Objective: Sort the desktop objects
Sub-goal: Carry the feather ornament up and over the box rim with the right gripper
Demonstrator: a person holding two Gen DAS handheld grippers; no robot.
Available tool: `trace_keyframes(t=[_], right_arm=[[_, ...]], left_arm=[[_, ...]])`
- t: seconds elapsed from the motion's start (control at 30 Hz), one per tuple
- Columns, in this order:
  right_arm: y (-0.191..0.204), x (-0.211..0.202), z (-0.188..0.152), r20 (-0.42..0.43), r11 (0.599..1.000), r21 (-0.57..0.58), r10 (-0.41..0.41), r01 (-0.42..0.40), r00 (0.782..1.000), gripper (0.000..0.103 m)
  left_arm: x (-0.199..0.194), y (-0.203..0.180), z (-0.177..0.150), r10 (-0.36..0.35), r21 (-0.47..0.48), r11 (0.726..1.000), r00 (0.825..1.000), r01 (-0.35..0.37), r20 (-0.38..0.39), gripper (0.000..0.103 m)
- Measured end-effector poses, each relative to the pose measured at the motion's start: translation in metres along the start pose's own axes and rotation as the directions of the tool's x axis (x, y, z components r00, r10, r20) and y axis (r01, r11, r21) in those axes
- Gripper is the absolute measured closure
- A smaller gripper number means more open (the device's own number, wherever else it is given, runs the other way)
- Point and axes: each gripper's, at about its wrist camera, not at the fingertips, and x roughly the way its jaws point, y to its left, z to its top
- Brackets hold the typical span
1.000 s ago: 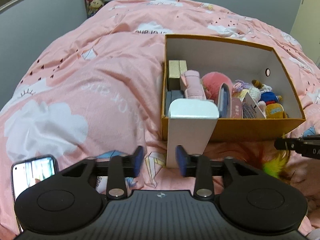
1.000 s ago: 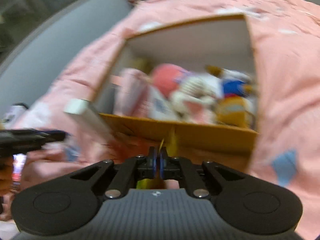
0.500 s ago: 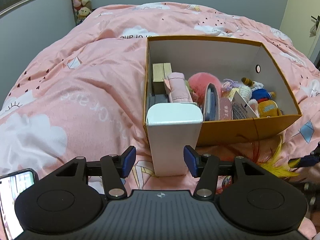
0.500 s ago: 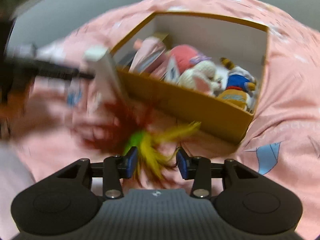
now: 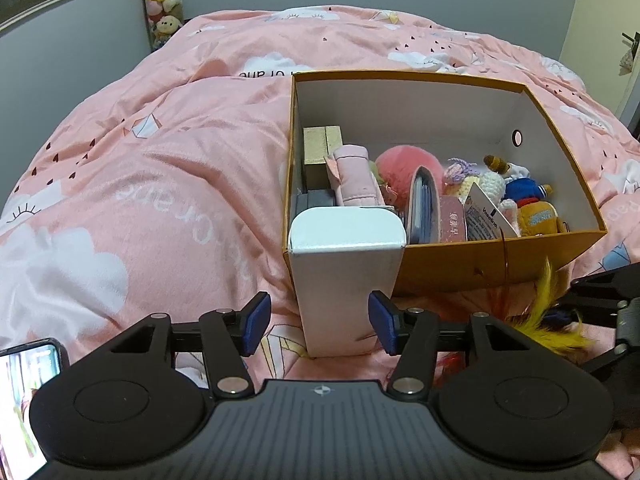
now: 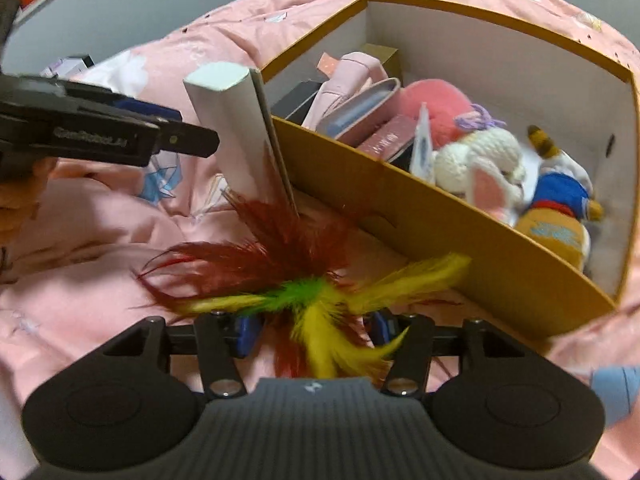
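Note:
A tall white box (image 5: pixel 344 280) stands on the pink bed against the near left corner of an orange cardboard box (image 5: pixel 500 256). My left gripper (image 5: pixel 318 322) is open, its blue pads to either side of the white box's base, apart from it. The white box also shows in the right wrist view (image 6: pixel 236 128). A red, green and yellow feather toy (image 6: pixel 304 280) lies on the bed between the open jaws of my right gripper (image 6: pixel 314 330). The feathers also show in the left wrist view (image 5: pixel 540 312). The orange box (image 6: pixel 440 232) holds plush toys, pink pouches and small boxes.
The pink quilt (image 5: pixel 140 180) is soft and uneven. A phone (image 5: pixel 20 408) lies at the near left. Plush toys (image 5: pixel 162 4) hang at the far wall. The left gripper's finger (image 6: pixel 120 132) shows left of the white box in the right wrist view.
My right gripper went from shut to open and the feather toy now lies between its jaws. My left gripper opened wider and drew back a little from the white box.

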Motion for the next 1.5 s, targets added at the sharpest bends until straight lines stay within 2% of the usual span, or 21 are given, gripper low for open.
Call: trace_keyframes(t=[0.03, 0.07, 0.13, 0.27, 0.43, 0.63, 0.83, 0.97, 1.1, 1.23, 1.5], right_arm=[[0.002, 0.001, 0.0, 0.004, 1.0, -0.009, -0.013, 0.013, 1.0, 0.074], [0.003, 0.002, 0.0, 0.006, 1.0, -0.01, -0.022, 0.022, 1.0, 0.086], [0.0, -0.001, 0.0, 0.023, 1.0, 0.004, -0.025, 0.025, 0.999, 0.092], [-0.012, -0.016, 0.005, 0.073, 0.998, 0.053, -0.028, 0.025, 0.997, 0.095], [-0.017, -0.039, 0.009, 0.112, 0.998, 0.058, -0.009, 0.003, 0.994, 0.095], [-0.025, -0.07, 0.014, 0.16, 0.997, 0.062, 0.038, -0.048, 0.986, 0.095], [-0.037, -0.101, 0.027, 0.248, 0.994, 0.089, 0.04, -0.064, 0.968, 0.095], [-0.046, -0.116, 0.037, 0.311, 0.99, 0.124, 0.02, -0.062, 0.95, 0.095], [-0.057, -0.116, 0.051, 0.35, 0.983, 0.171, -0.004, -0.06, 0.937, 0.095], [-0.066, -0.104, 0.068, 0.348, 0.978, 0.199, -0.015, -0.058, 0.937, 0.095], [-0.069, -0.073, 0.107, 0.35, 0.988, 0.15, -0.021, -0.034, 0.936, 0.095]], left_arm=[[0.001, 0.0, 0.0, 0.002, -0.001, 1.0, 1.0, -0.002, 0.004, 0.038], [0.002, -0.001, 0.0, 0.004, -0.002, 1.0, 1.0, -0.004, 0.009, 0.038], [0.005, -0.001, 0.0, 0.005, -0.006, 1.0, 1.0, -0.005, 0.013, 0.037], [0.008, -0.005, -0.001, -0.024, -0.007, 1.0, 1.0, 0.024, 0.008, 0.036], [0.005, -0.018, -0.003, -0.01, 0.027, 1.0, 0.999, 0.009, 0.048, 0.034], [0.011, -0.024, 0.0, 0.011, 0.012, 1.0, 0.998, -0.012, 0.069, 0.033], [0.02, -0.029, 0.004, 0.04, 0.027, 0.999, 0.996, -0.042, 0.076, 0.032], [0.018, -0.027, 0.003, 0.031, 0.021, 0.999, 0.996, -0.033, 0.078, 0.033], [0.013, -0.022, 0.004, 0.011, 0.004, 1.0, 0.998, -0.011, 0.068, 0.033], [0.002, -0.01, 0.006, -0.01, -0.057, 0.998, 0.998, 0.014, 0.066, 0.034], [-0.035, 0.009, 0.021, -0.087, -0.136, 0.985, 0.989, 0.102, 0.116, 0.034]])
